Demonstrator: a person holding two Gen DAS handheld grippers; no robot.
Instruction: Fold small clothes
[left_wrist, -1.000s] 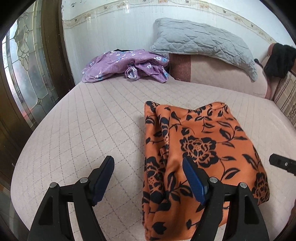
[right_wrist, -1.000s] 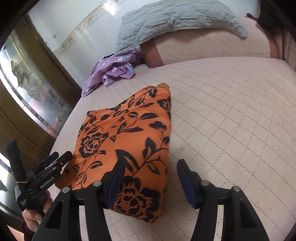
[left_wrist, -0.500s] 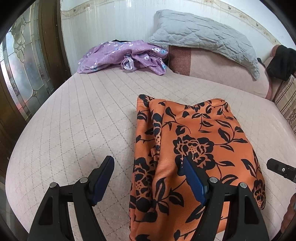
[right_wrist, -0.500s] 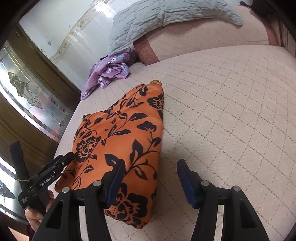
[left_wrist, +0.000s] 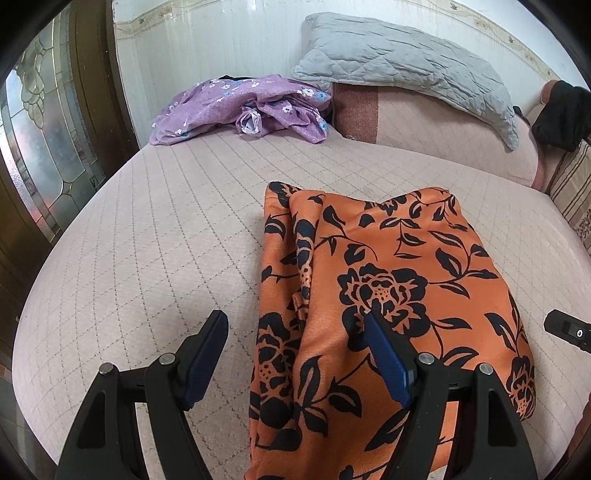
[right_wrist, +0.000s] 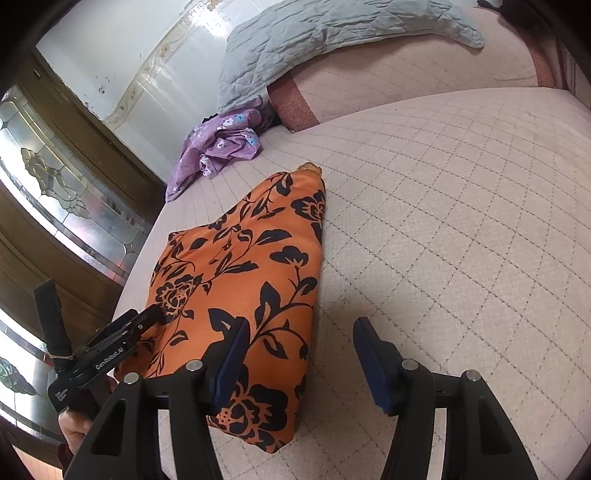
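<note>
An orange garment with black flowers lies folded on the pink quilted bed; it also shows in the right wrist view. My left gripper is open and empty, its jaws astride the garment's near left edge. My right gripper is open and empty, astride the garment's near right edge. The left gripper also shows in the right wrist view, at the garment's left side.
A crumpled purple flowered garment lies at the far left of the bed. A grey quilted pillow rests on a pink bolster. A wooden door with stained glass stands on the left. A dark garment sits far right.
Both grippers have stayed open over the orange garment. The views have shifted slightly, with the left gripper moving back a little and the right one tilting left.
</note>
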